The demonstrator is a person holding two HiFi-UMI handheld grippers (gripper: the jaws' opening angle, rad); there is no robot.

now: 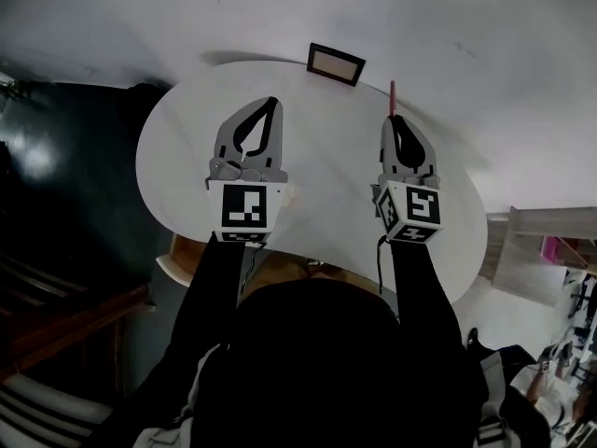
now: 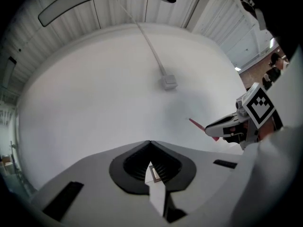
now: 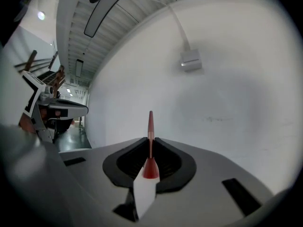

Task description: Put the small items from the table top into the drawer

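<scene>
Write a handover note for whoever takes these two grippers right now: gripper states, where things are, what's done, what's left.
Left gripper: jaws together, nothing visibly gripped, above the white table.
Right gripper: shut on a red stick that juts out past its tips.
Small framed item: at the table's far edge, clear of both grippers.
Drawer: probably the wood-toned part below the near table edge; its inside is not visible.
Done: red stick is in hand.
Left: put it in the drawer, then likely fetch the framed item.
</scene>
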